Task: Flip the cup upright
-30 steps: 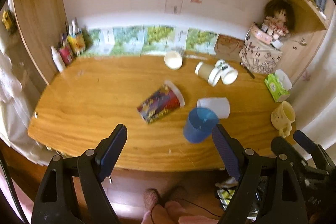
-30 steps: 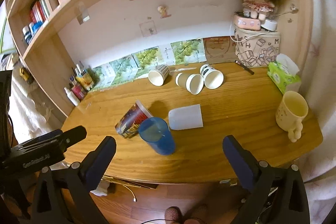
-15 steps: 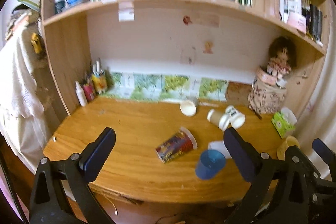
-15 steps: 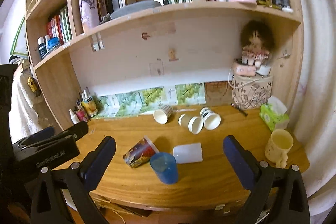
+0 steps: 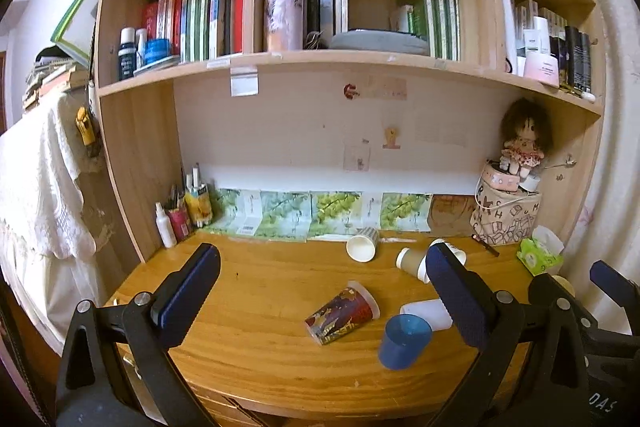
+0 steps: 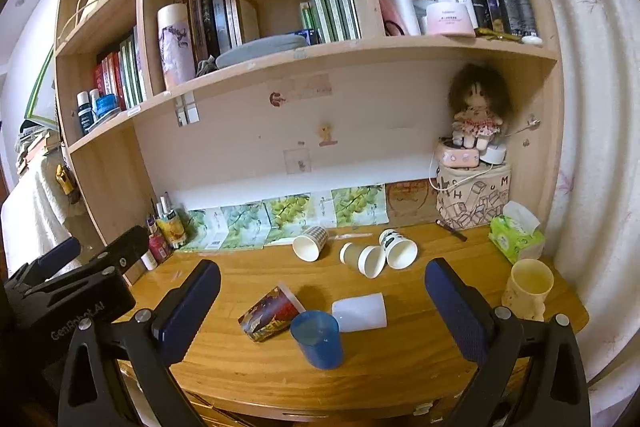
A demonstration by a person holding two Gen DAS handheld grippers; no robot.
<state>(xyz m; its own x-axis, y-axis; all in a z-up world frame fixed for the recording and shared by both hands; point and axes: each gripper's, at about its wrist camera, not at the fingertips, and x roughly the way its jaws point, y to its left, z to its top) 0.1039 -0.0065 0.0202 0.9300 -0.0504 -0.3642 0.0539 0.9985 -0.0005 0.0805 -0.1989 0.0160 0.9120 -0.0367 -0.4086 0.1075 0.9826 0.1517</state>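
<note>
A blue cup (image 5: 404, 341) (image 6: 318, 339) stands upright near the desk's front edge. Beside it a colourful printed cup (image 5: 342, 313) (image 6: 270, 313) and a white cup (image 5: 424, 311) (image 6: 360, 311) lie on their sides. Three paper cups (image 6: 310, 247) (image 6: 362, 258) (image 6: 398, 249) lie tipped further back. My left gripper (image 5: 320, 297) is open and empty, held back in front of the desk. My right gripper (image 6: 320, 301) is open and empty too, also short of the cups.
A yellow mug (image 6: 528, 287) stands upright at the desk's right end, next to a green tissue pack (image 6: 516, 235). A doll on a printed bag (image 6: 474, 203) is at the back right, bottles and pens (image 5: 184, 213) at the back left. Bookshelves hang above the wooden desk (image 5: 260, 291).
Both grippers have pulled back from the desk and tilted upward, so the shelves now fill the upper views. The cups have not moved.
</note>
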